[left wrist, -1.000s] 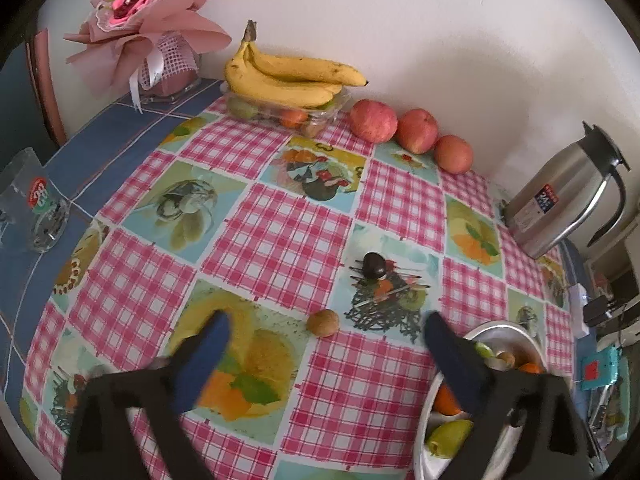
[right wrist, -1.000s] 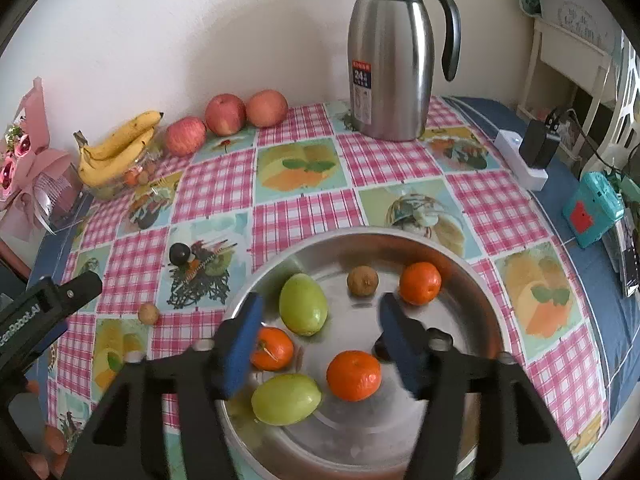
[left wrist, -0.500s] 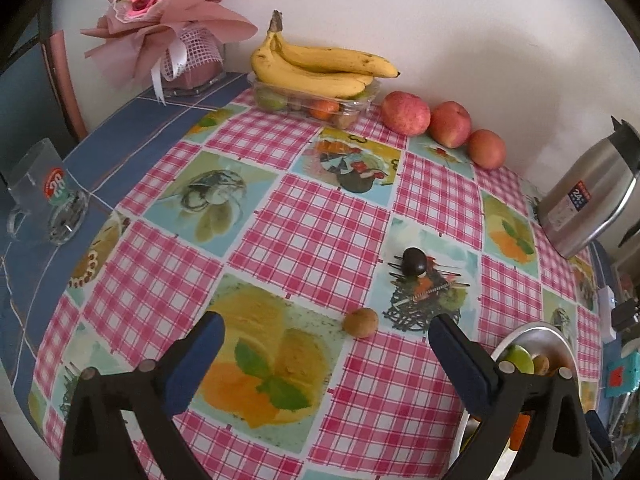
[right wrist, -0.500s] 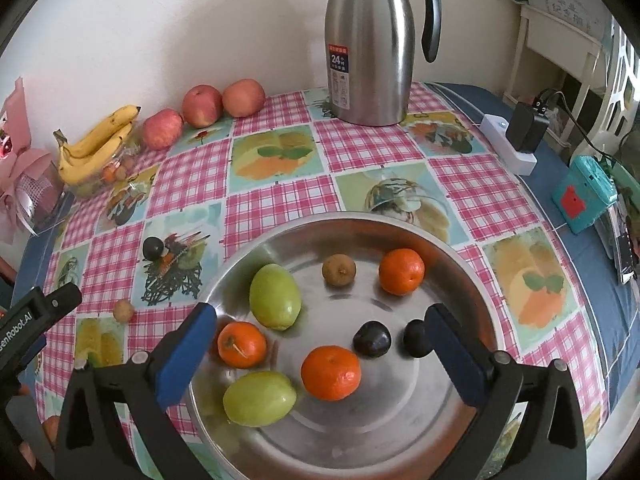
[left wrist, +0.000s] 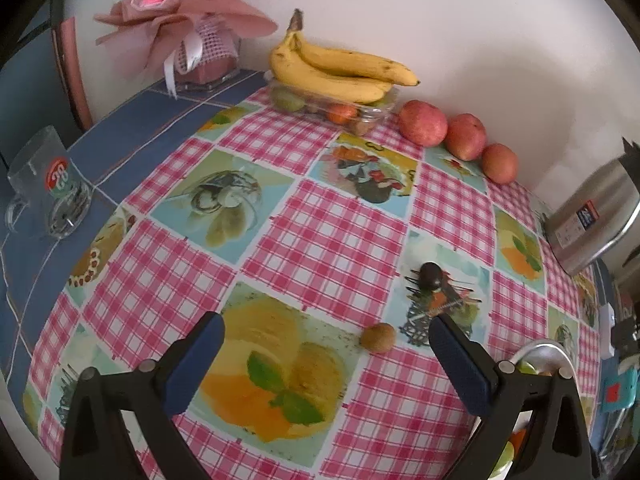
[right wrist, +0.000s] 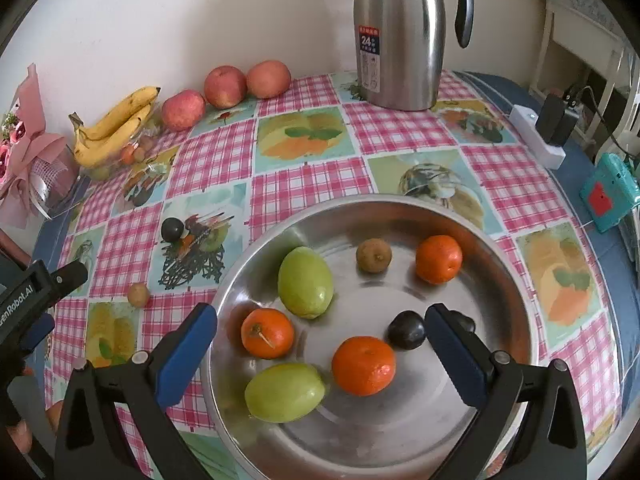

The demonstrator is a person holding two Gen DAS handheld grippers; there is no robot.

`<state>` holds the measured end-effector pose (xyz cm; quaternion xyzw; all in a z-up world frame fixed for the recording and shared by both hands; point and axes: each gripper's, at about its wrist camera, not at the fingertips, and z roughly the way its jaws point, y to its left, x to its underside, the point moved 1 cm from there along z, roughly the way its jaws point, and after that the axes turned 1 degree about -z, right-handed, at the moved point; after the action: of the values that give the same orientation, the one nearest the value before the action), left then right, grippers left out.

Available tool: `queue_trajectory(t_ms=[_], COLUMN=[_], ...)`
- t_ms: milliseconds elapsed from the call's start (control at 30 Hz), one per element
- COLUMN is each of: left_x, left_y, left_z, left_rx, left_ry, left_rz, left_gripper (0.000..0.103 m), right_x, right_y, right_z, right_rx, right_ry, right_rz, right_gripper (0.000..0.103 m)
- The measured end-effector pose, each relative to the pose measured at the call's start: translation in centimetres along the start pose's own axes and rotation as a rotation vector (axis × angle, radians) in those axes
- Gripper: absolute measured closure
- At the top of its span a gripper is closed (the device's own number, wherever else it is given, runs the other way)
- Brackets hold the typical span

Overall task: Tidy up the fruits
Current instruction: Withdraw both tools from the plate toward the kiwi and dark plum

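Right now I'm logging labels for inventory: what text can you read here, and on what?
"24": red label on the steel thermos jug; smaller print below it too small to read.
"enRobot.AI", cut off at the frame edge: left gripper body.
Red round logo on the glass mug: two digit-like figures, unreadable.

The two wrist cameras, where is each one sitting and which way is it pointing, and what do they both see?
Left wrist: on the left gripper, angled down at the checked tablecloth; its open blue fingers frame a small brown fruit and a dark fruit.
Right wrist: on the right gripper, angled down over the metal tray; its jaws have just opened wide, empty, above the tray's fruit, and the left gripper's black body shows at the left edge.
Shared: bananas, three apples, steel jug, both loose fruits.
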<state>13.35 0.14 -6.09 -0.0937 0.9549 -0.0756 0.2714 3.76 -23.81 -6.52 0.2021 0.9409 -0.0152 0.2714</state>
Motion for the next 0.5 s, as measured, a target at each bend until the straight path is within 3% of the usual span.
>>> queue_trajectory(t_ms=[133, 500], left_x=[-0.1, 0.1], left_y=[0.7, -0.9], left_z=[1.2, 3.6], left_rx=[-0.003, 0.057], left_ry=[0.023, 0.096], left_rz=[-0.023, 0.043], left_gripper=[0.000, 0.000], right_x=[0.0, 0.0], right_y=[0.6, 1.7], right_z=[0.6, 1.2], right_rx=[-0.020, 0.005], right_ry=[0.010, 0.019], right_rz=[-0.011, -0.052], right_gripper=[0.000, 0.000])
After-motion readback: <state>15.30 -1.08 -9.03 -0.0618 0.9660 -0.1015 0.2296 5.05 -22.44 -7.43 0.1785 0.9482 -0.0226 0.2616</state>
